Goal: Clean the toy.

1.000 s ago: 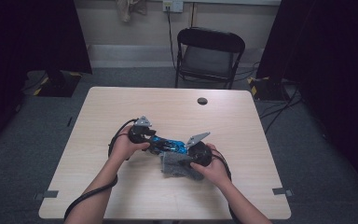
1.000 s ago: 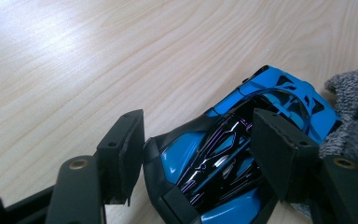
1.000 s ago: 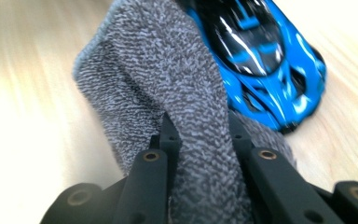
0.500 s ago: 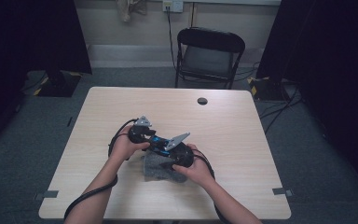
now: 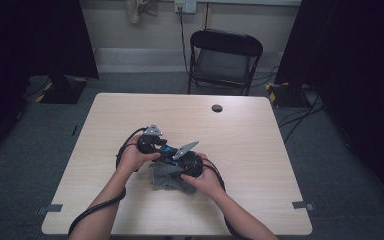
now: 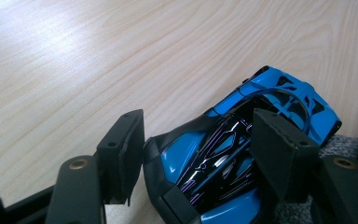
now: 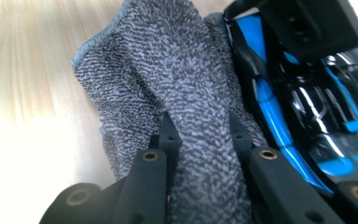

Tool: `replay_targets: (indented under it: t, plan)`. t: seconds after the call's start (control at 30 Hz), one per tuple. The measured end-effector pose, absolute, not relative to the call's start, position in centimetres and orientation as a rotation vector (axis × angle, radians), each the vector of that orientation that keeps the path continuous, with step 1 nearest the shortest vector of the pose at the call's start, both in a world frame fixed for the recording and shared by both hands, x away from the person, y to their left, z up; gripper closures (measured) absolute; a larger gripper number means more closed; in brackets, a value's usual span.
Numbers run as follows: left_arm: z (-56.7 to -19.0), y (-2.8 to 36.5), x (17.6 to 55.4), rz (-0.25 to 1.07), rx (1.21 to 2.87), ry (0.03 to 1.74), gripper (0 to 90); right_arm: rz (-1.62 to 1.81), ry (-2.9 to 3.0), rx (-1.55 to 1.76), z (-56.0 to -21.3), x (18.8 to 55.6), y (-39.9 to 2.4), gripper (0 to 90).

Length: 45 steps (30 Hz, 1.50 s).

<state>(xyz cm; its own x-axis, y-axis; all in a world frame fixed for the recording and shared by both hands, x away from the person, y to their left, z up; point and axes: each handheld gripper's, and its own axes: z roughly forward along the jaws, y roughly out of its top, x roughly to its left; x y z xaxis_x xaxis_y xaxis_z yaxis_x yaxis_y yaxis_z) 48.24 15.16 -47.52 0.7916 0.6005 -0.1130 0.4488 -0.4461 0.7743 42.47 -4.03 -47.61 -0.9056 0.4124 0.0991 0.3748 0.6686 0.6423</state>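
The left gripper (image 6: pixel 193 154) grasps the toy car (image 6: pixel 242 149) across its body: in the left gripper view a black pad (image 6: pixel 123 154) sits at each flank of the blue and black shell, and the car's far end points away from the jaws over the table (image 6: pixel 98 60). The right gripper (image 7: pixel 200 140) is clenched on a fold of the grey cloth (image 7: pixel 168 79), which rises between its jaws and spreads beyond them. In the right gripper view the car (image 7: pixel 307 116) lies just to the right of that fold, touching the cloth's edge.

In the high view the two grippers meet near the table's middle, the left gripper (image 5: pixel 150 142) at the car's (image 5: pixel 169 150) left end and the right gripper (image 5: pixel 187 162) at its right, with the cloth (image 5: pixel 167 179) bunched under and just in front of the right gripper, on the person's side. A chair (image 5: pixel 225 60) stands well beyond the table (image 5: pixel 260 150).
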Motion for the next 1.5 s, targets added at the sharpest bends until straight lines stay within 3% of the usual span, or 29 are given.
replay_targets:
  t: [1.5]
  plan:
    - [-47.5,17.5,47.9,0.239,2.191,0.792,41.2,1.024,2.801,0.710,-47.5,42.1,-8.2,75.3]
